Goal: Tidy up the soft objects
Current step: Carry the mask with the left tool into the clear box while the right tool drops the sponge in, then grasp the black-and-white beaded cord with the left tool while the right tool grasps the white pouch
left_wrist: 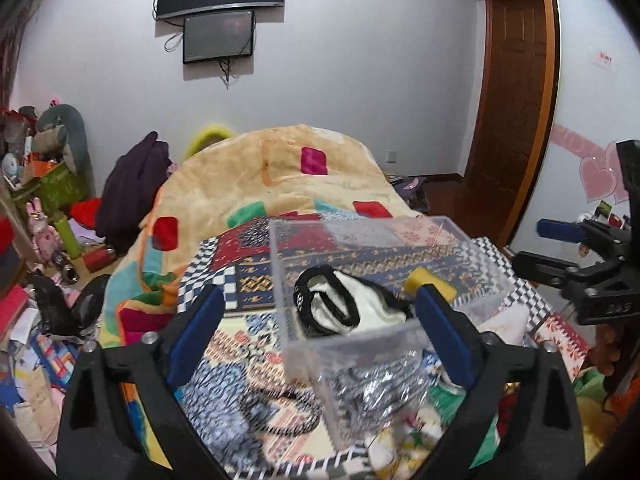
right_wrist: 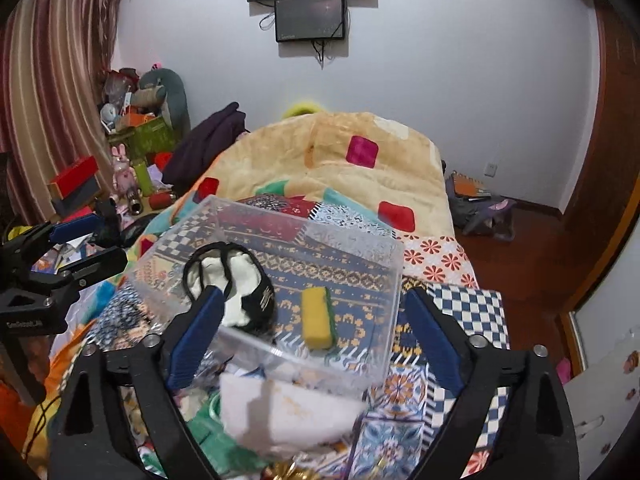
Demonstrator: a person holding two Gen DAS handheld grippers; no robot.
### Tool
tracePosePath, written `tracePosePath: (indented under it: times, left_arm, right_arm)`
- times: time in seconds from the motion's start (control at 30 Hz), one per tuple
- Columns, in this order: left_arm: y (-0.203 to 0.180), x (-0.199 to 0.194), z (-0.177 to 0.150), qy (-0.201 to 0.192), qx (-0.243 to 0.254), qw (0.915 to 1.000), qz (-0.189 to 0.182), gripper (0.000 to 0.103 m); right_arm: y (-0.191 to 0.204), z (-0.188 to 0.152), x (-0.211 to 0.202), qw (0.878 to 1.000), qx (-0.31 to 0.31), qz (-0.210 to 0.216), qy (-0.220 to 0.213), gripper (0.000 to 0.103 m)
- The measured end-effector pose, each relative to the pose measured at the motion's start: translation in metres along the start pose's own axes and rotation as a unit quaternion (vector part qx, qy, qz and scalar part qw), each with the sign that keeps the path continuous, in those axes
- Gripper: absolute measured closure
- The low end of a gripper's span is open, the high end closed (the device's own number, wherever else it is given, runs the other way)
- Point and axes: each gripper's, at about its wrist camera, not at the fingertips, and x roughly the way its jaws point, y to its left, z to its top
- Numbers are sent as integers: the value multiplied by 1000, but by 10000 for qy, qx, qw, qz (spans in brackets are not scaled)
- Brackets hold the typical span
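Note:
A clear plastic box point(left_wrist: 316, 350) point(right_wrist: 384, 256) stands on the patterned bedspread. Inside it lie a white cloth with black trim point(left_wrist: 340, 304) point(right_wrist: 232, 280) and a yellow sponge with a green back point(left_wrist: 430, 280) point(right_wrist: 317, 317). My left gripper point(left_wrist: 320, 340) is open and empty above the box's near corner; it also shows at the left of the right wrist view point(right_wrist: 84, 240). My right gripper point(right_wrist: 316, 336) is open and empty over the box's near wall; it shows at the right of the left wrist view point(left_wrist: 560, 248). A white cloth point(right_wrist: 280, 412) lies in front of the box.
A folded beige blanket point(left_wrist: 280, 184) point(right_wrist: 340, 168) with coloured squares lies behind the box. Clutter of boxes and toys point(left_wrist: 44, 208) fills the floor at left. A wooden door point(left_wrist: 516, 100) stands at right. Bags point(right_wrist: 480, 208) lie on the floor by the wall.

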Motion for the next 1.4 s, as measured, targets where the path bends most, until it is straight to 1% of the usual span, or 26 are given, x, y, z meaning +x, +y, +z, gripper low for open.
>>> tracePosePath:
  times: [0.03,0.2,0.37,0.43,0.6,0.63,0.67,0.7,0.73,0.77,0.8,0.87,0.9,0.97,1.0,1.03,1.07,1.1,1.13,1.17,1.2,1.27,1.4]
  left_arm:
    - [0,-2,-5,31,23,10000,25,3]
    - [4,4,-31,395,56,9990,192,2]
    - [15,20,-57,805,66,9959,396,2]
    - [22,27,-67,975,-6,9941,480,2]
    - [41,31,-83,1077,-340,9919,586,4]
    - [46,32,-84,1069,-410,9916,604,11]
    - [46,34,-84,1096,-430,9912,601,21]
    - [49,37,-84,1162,-455,9906,564,26]
    - [51,39,-85,1216,-494,9900,525,33]
    - [53,43,-85,1259,-571,9893,475,38]
    - [54,44,-86,1280,-603,9890,439,41]
    - [55,48,-86,1343,-646,9882,367,54]
    - [55,50,-86,1364,-657,9879,343,58]
    - [55,52,-85,1359,-644,9880,353,68]
    - [55,52,-85,1372,-632,9880,317,71]
    - [54,52,-85,1372,-614,9881,332,76]
    - [54,53,-85,1376,-599,9881,336,85]
    - [53,53,-85,1378,-584,9882,321,90]
    - [53,53,-85,1380,-574,9882,323,94]
    - [52,52,-85,1367,-570,9884,327,95]
    - [52,51,-85,1333,-562,9889,338,96]
    - [50,45,-85,1222,-503,9904,409,97]
    - [45,32,-84,1078,-386,9926,415,97]
  right_arm:
    - [0,-4,-2,10000,17,36,2,3]
    - [10,-25,-2,9999,-89,38,136,3]
    - [10,-45,6,9991,-99,58,417,3]
    - [9,-56,9,9986,-69,35,516,3]
    - [4,-69,18,9973,65,147,712,4]
    - [4,-72,21,9969,91,170,757,4]
    - [4,-73,22,9968,105,179,770,4]
    - [4,-74,24,9967,108,189,783,5]
    - [6,-75,23,9966,99,189,796,9]
    - [7,-75,24,9964,88,195,821,13]
    - [7,-76,26,9961,84,206,850,14]
    - [7,-78,29,9957,102,228,890,20]
    - [7,-79,31,9953,114,244,926,22]
    - [6,-80,36,9944,161,304,1000,29]
    - [5,-81,38,9939,195,338,1027,31]
    - [5,-81,39,9936,213,362,1048,36]
    - [5,-81,40,9932,227,400,1065,43]
    - [6,-81,39,9930,230,421,1077,47]
    - [6,-81,39,9929,229,436,1086,54]
    - [6,-81,39,9929,226,439,1086,59]
    - [6,-81,39,9929,222,449,1078,61]
    - [6,-82,36,9930,201,474,1066,74]
    - [9,-79,29,9943,89,428,967,84]
